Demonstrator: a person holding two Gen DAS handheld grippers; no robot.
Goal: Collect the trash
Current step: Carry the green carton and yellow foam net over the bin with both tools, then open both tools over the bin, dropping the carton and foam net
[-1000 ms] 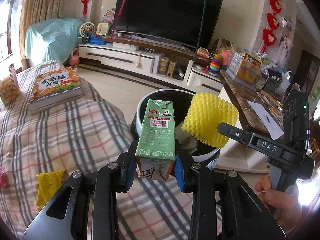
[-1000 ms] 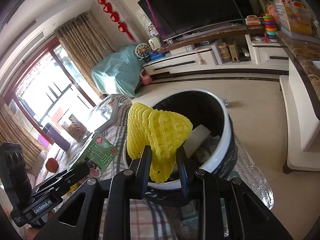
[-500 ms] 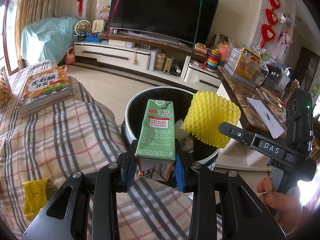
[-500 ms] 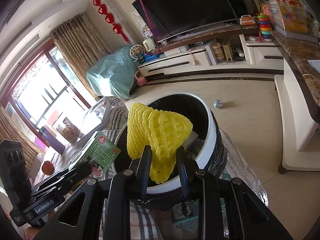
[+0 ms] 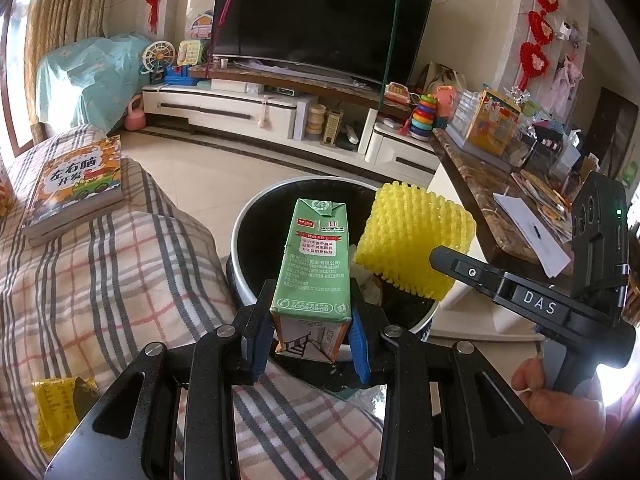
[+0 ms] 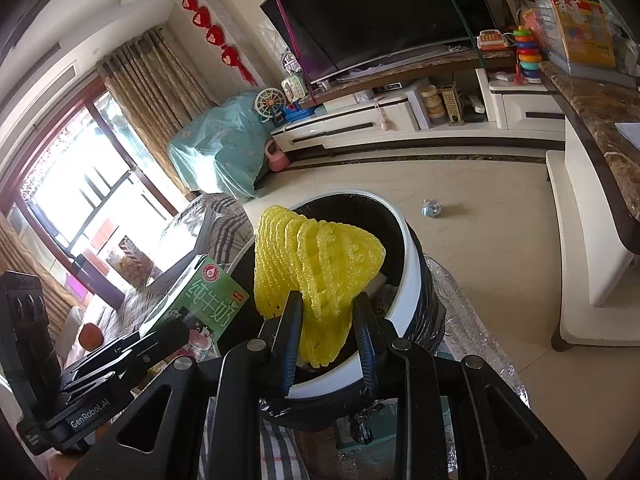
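Milk carton [image 5: 314, 266], green, stands clamped between the left gripper [image 5: 310, 334] pads over the white-rimmed trash bin [image 5: 256, 216]. Yellow foam fruit net [image 6: 310, 270] is pinched in the right gripper [image 6: 326, 338] above the same bin. Only the left view shows a yellow wrapper [image 5: 56, 412] on the plaid cover [image 5: 120, 272]; only the right shows a crumpled scrap [image 6: 432, 209] on the floor.

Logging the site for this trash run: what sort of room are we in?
Most likely a home living room. A large television sits on a long low cabinet, a plaid-covered sofa is at the near left, and toys such as a ring stacker stand nearby.
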